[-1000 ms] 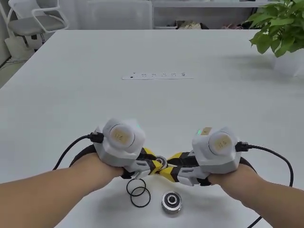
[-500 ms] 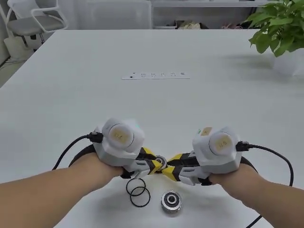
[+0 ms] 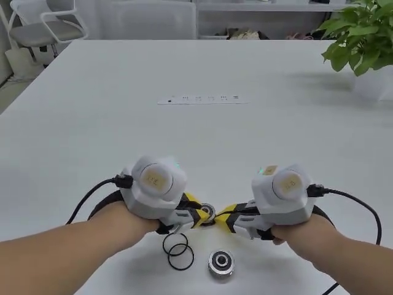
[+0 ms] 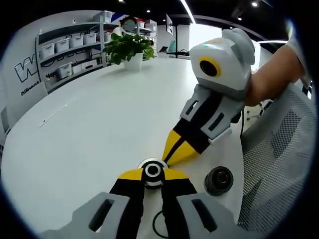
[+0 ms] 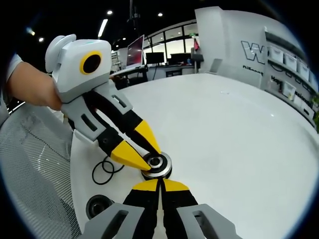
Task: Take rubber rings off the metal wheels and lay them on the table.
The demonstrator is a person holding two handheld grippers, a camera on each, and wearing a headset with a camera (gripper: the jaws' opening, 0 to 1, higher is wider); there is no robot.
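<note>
While the left gripper (image 4: pixel 152 175) clamps the small round silver metal wheel (image 4: pixel 152 168), the right gripper (image 5: pixel 159 184), jaws together at the wheel's rim, seemingly must next peel its black rubber ring (image 5: pixel 149 175) off.

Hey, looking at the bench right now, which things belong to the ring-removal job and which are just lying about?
Job in hand:
- small metal wheel clamped in the left gripper
- right gripper, closed at that wheel's rim
- second metal wheel, lying free
- two black rubber rings, already off

Lying about:
- white power strip
- green potted plant
- white office chair
</note>
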